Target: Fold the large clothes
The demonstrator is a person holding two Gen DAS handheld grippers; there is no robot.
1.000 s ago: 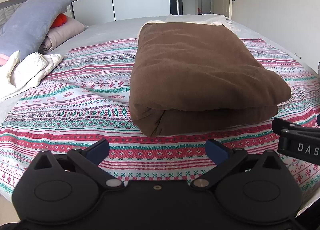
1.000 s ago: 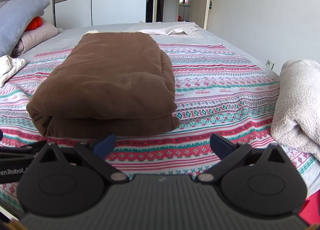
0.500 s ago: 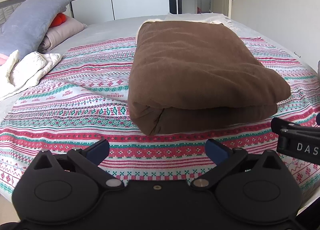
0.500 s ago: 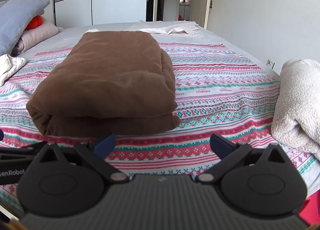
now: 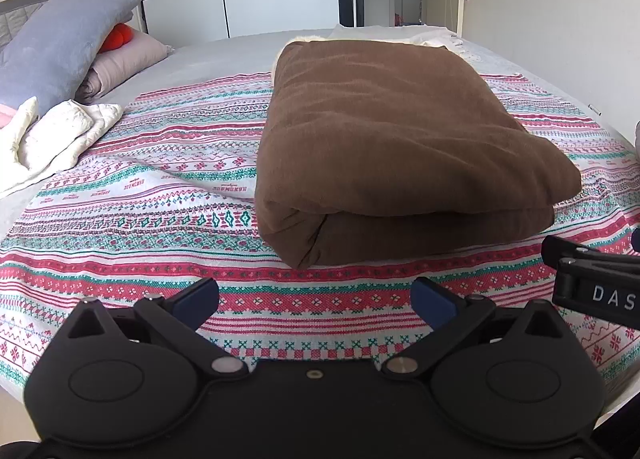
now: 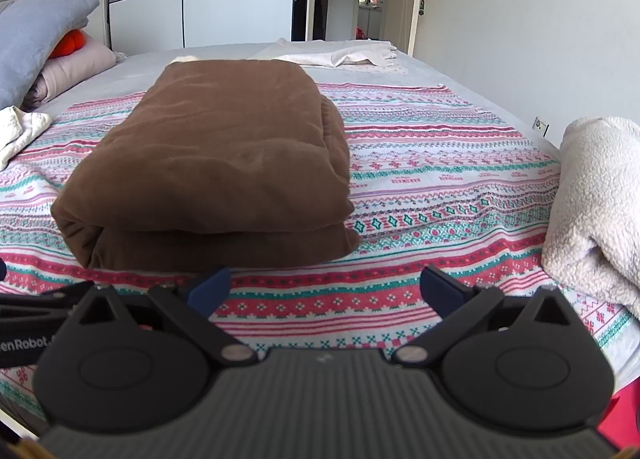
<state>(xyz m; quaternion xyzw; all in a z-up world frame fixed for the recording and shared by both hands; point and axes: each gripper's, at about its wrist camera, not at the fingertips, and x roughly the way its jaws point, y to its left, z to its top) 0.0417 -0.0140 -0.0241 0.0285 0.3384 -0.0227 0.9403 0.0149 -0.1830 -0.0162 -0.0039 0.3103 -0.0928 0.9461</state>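
A large brown cloth (image 5: 392, 147) lies folded into a thick rectangle on the patterned bedspread (image 5: 160, 195); it also shows in the right wrist view (image 6: 224, 163). My left gripper (image 5: 316, 299) is open and empty, just short of the bundle's near edge. My right gripper (image 6: 326, 287) is open and empty, also just short of that edge, toward its right end. The right gripper's side (image 5: 592, 283) shows at the right of the left wrist view.
A fluffy white blanket (image 6: 596, 211) lies at the right edge of the bed. A white quilted cloth (image 5: 56, 139) and pillows (image 5: 60, 47) lie at the left. White cloth (image 6: 344, 57) lies at the far end. A wall stands to the right.
Both grippers have crept very slightly toward the brown bundle. Both stay open. The bundle has not moved.
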